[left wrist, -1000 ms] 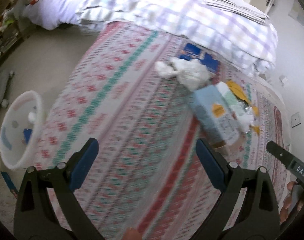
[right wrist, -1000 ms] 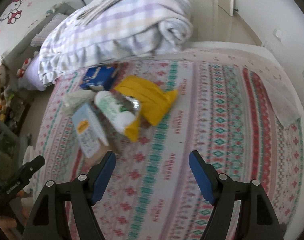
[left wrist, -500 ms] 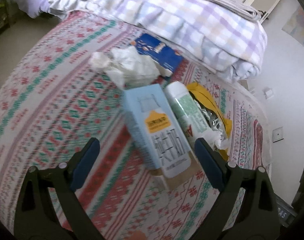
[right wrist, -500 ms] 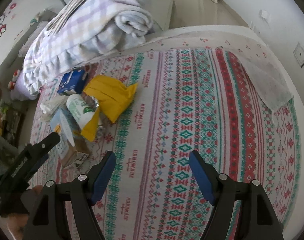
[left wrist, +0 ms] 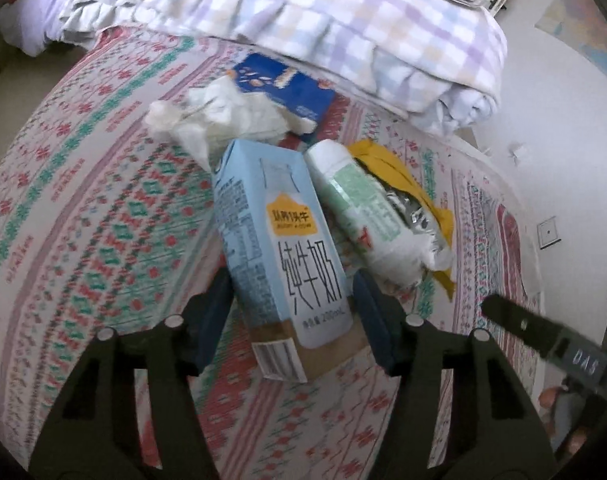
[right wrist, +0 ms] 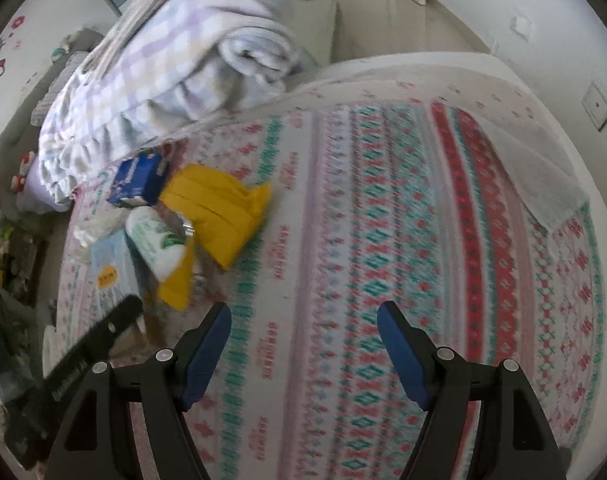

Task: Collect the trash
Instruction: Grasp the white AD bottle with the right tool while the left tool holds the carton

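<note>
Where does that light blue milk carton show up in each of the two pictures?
Left wrist view: the light blue milk carton fills the lower middle, between the closing jaws of the left gripper.
Right wrist view: light blue milk carton at the left edge, partly hidden.
Shared landmark: the white bottle with the green label beside it.

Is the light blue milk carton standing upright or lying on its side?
Lying down. The milk carton rests flat on the patterned bedspread, its printed front facing up, between the closing left gripper jaws.
</note>
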Tool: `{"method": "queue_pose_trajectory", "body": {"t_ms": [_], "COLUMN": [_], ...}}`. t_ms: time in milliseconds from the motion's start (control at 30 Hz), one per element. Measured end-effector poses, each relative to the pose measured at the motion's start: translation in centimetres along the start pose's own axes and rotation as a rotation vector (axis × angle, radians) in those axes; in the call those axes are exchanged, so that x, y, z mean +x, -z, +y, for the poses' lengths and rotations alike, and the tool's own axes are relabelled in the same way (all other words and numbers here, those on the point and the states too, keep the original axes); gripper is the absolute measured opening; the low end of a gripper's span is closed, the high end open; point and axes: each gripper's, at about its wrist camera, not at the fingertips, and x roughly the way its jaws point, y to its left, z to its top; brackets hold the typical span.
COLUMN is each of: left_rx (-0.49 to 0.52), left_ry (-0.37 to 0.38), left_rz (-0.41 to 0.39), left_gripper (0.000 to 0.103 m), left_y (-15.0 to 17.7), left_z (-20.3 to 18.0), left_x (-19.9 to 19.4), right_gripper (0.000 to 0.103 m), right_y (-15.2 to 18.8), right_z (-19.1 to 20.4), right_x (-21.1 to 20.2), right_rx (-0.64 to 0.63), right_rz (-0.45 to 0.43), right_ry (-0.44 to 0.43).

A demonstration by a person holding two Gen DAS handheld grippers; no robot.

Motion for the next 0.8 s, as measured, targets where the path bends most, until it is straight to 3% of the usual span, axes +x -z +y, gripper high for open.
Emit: {"method": "queue_pose_trajectory", "body": {"t_ms": [167, 233, 300, 433, 533, 633, 700, 800], "left_rx": [0.008, 0.010, 0.015, -0.001, 0.001, -0.012, -0.023, -0.029], "left_ry": [-0.023, -0.032, -0.038, -0.041, -0.043, -0.037, -0.033, -0.017], "left_rz": [-0.002, -0.007, -0.001, 0.025, 0.025, 0.037, 0.034, 0.023], "left_gripper": [0.060, 0.059, 0.035, 0.035, 0.036, 0.048, 0.063, 0.069], "left_y": [-0.4, -0.3, -0.1, 0.2, 0.6, 0.8, 0.8, 0.7], "left_z": [2.7, 3.8, 5.1, 7.2, 7.7, 8.2, 8.4, 8.5], "left_x": [-2.6, -3.6, -4.6, -5.4, -5.8, -5.7, -5.7, -5.9], "right_gripper": [0.071, 0.058, 0.054, 0.049, 0.049, 0.049, 0.049, 0.048], "right_y": [-0.8, -1.2, -1.5, -1.8, -1.6, -1.5, -1.3, -1.0], "right_z": [3.7, 5.6, 7.0, 9.7, 10.9, 12.2, 12.3, 11.7], "right_x": [0.2, 0.4, 0.6, 2.1, 3.2, 3.5, 4.2, 5.6], "right_rx": [-0.056, -0.092, -0.123, -0.172, -0.204, -0.282, -0.310, -0.315], "right_rz": [-0.040, -0.061, -0.087, -0.095, -0.086, -0.127, -0.111, -0.072], "right_ry": [-0.090, -0.147, -0.192, -0.227, -0.182, -0.094, -0.059, -0.028]}}
